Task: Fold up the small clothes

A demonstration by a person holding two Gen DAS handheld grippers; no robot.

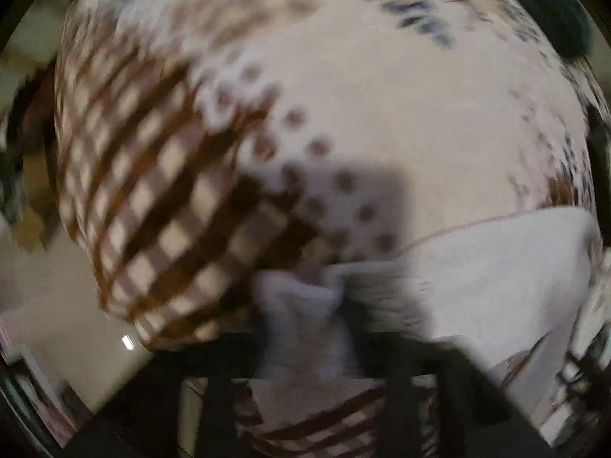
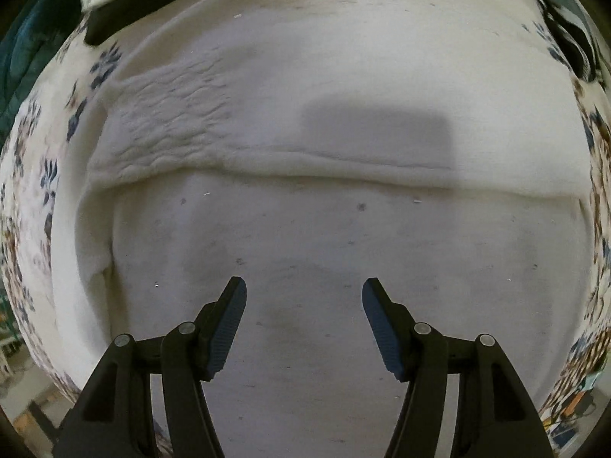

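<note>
A white garment lies spread on a patterned cloth; a fold edge crosses its middle and a wrinkled ribbed part lies at upper left. My right gripper is open and empty, hovering close above the garment's near half. In the blurred left wrist view, my left gripper is shut on a bunched corner of the white garment, and the rest of the garment trails to the right. The left gripper's fingers are mostly hidden by fabric and blur.
The surface is covered by a cloth with brown checks, brown dots and blue-brown floral print. A dark flat object lies at the far left of the right wrist view. Dark teal fabric lies beyond the edge.
</note>
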